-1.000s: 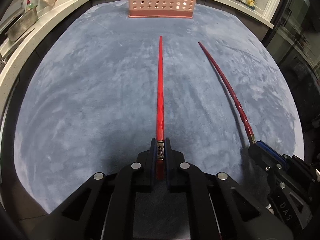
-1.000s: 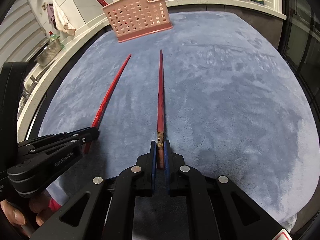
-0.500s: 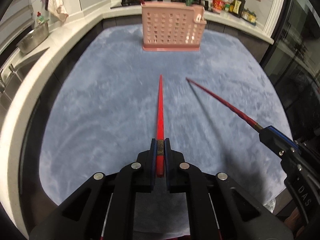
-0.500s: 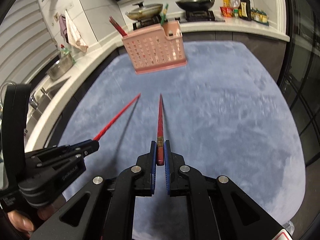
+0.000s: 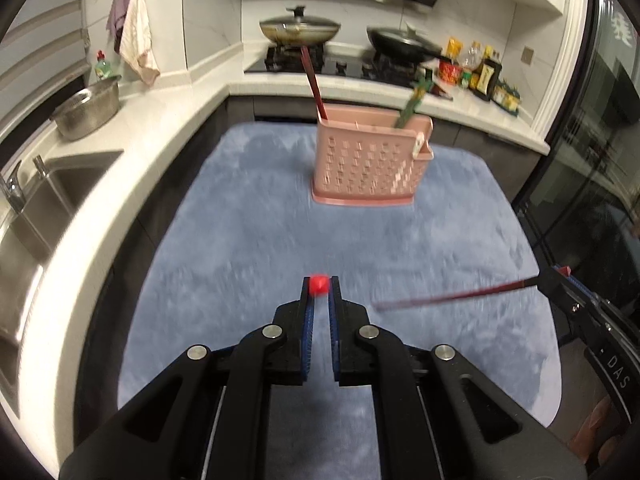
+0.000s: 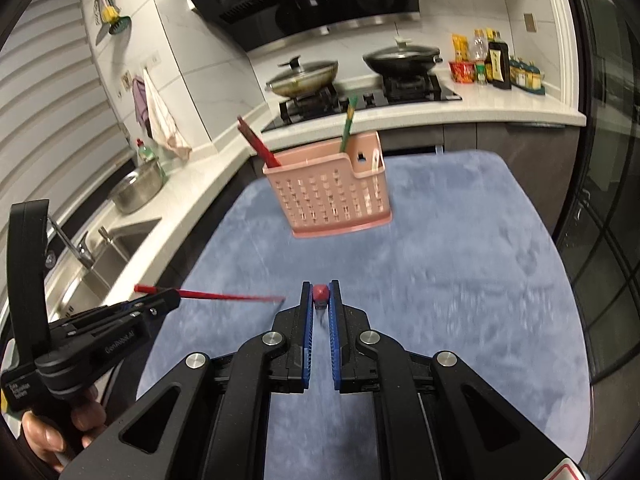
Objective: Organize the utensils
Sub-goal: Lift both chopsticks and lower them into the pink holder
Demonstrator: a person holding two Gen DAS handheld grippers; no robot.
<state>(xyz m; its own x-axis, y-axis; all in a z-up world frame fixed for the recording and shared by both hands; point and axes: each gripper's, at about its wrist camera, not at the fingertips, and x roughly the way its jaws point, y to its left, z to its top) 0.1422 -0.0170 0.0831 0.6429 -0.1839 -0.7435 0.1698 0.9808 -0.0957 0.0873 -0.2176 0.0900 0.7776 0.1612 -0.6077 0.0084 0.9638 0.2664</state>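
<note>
You are seeing each chopstick (image 5: 452, 298) motion-blurred, and the mat (image 5: 248, 240) near the basket (image 5: 366, 168) smearing.

you're working in even, fairly bright indoor light from overhead, with the white counters and wall tiles well lit and the range hood (image 6: 320, 4) showing soft glare along its steel edge. motion blur smears the blue mat (image 5: 248, 248) and the red chopstick (image 5: 452, 298) at your right, while the far pink basket (image 5: 368, 160) stays only slightly soft. the fisheye bends both views, curving counters and darkening the corners into a black rim.
</note>
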